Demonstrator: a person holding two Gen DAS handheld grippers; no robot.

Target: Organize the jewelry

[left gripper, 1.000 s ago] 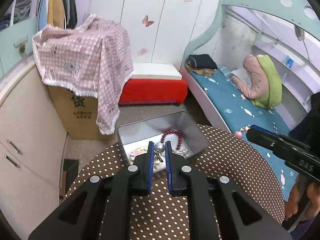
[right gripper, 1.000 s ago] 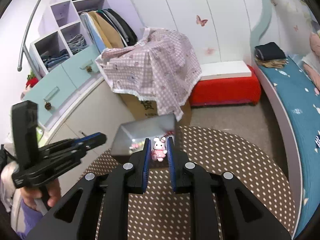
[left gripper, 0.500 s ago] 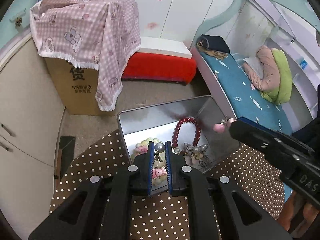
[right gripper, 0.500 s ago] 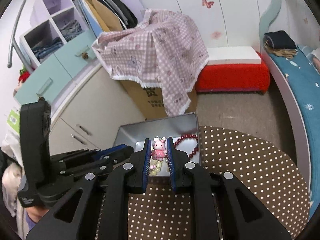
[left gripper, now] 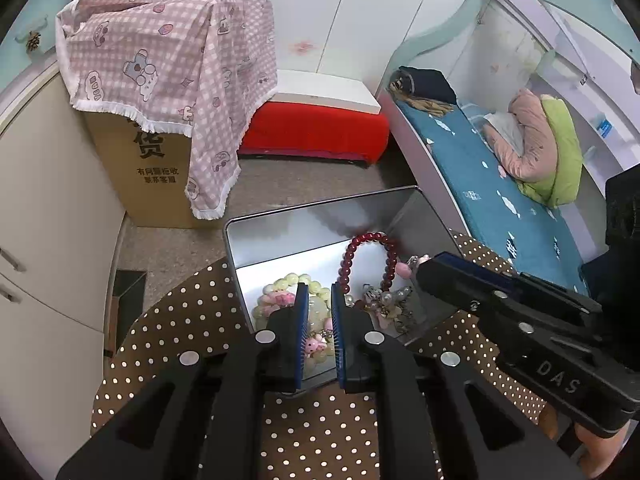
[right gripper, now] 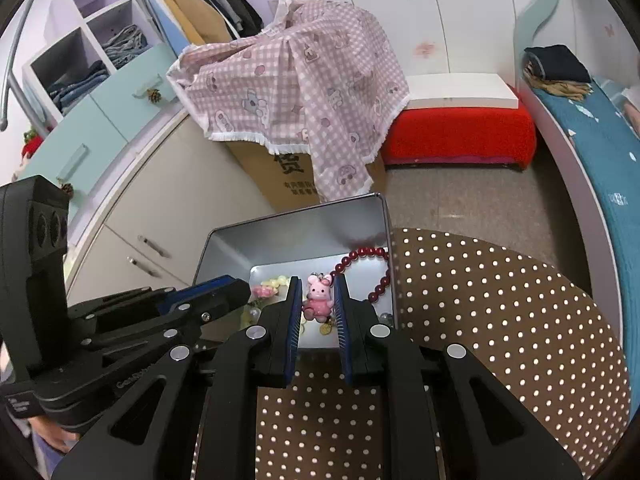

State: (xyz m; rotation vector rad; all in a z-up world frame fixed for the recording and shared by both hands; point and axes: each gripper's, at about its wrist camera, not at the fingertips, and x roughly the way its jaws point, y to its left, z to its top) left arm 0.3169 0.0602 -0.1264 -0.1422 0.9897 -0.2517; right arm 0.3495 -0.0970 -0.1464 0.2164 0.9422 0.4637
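You hold right hand-held gripper (right gripper: 317,300) clamped on pink bunny charm (right gripper: 319,298) over tin (right gripper: 296,228) for drop-in; left hand-held gripper (left gripper: 319,308), jaws just parted, empty above beads.

A cardboard box (right gripper: 280,176) stands on the speckled grey floor (right gripper: 460,200), draped with a pink checked cloth (right gripper: 296,92) printed with cartoon animals. To its right, against white wardrobe doors (right gripper: 400,20) with butterfly stickers, sits a red bench (right gripper: 460,132) with a white top. Left of the box run cream cabinets (right gripper: 168,208), with pale blue drawers (right gripper: 100,128) and open cubbies (right gripper: 92,28) of folded clothes above. Right of the bench a bed (left gripper: 500,200) with a teal sheet holds folded dark clothes and a pink and green bundle. Nearest is a round table (right gripper: 500,300) in brown polka-dot cloth.
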